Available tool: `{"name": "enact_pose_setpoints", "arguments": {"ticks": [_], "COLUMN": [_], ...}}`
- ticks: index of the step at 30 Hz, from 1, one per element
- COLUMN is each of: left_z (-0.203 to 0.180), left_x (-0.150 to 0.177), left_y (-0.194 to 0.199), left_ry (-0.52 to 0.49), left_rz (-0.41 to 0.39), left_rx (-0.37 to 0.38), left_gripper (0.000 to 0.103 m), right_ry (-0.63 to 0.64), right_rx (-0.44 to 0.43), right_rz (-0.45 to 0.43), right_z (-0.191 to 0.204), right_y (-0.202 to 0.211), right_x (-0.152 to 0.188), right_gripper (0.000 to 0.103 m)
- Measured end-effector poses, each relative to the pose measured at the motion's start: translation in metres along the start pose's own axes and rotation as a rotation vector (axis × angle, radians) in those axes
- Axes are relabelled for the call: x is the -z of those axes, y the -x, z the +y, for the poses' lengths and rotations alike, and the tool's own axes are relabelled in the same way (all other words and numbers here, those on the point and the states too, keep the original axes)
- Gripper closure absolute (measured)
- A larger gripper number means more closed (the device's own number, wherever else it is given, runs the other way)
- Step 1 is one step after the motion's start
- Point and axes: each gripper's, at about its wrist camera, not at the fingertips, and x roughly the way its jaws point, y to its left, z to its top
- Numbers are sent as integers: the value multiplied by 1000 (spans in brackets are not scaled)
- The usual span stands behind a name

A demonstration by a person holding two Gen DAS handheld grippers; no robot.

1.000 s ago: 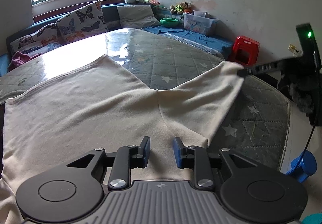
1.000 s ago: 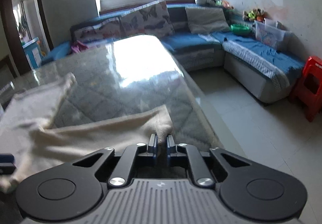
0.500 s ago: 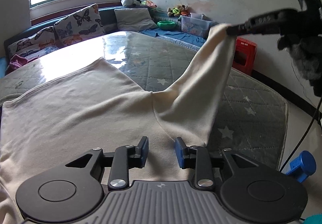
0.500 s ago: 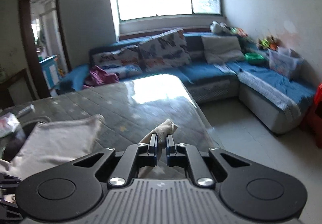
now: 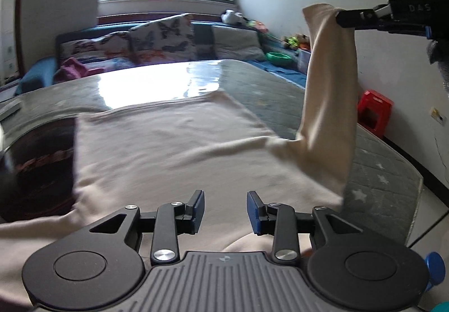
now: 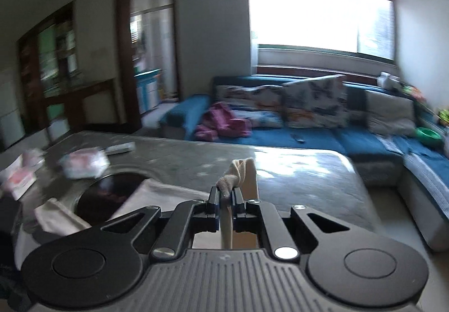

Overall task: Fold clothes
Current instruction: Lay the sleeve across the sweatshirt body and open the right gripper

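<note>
Item: cream garment (image 5: 168, 149), spread on the bench (image 5: 266, 79). We had lifted its right sleeve (image 5: 328, 93) high off the bench, our right tool (image 6: 224, 197) clenched on the cuff. Left tool (image 5: 224, 208) opening, released, nothing between. Sleeve fold begun.

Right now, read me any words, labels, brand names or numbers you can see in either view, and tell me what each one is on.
"DAS": pale letters on the black body of the right hand-held gripper, seen in the left wrist view; the lettering may run on past that, I cannot tell.
Packets on the table in the right wrist view: print too blurred to read.
Wall sticker near the red stool: too small to read.
Nothing else legible.
</note>
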Motion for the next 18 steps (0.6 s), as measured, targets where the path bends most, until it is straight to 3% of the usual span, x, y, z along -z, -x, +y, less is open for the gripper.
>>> {"name": "enact_pose_setpoints", "arguments": {"ticks": [7, 18], "left_z": [25, 53], "left_x": [19, 36], "left_y": [23, 51], "left_ry": [64, 145], "left_rz": [-14, -34], "left_rx": [-44, -106], "left_gripper": [65, 62], "right_ry": [108, 202], "right_rx": [-153, -321], "right_rz": [83, 307], "right_z": [74, 145], "right_y": [-44, -100], "right_x": [1, 54], "right_gripper": [96, 94]}}
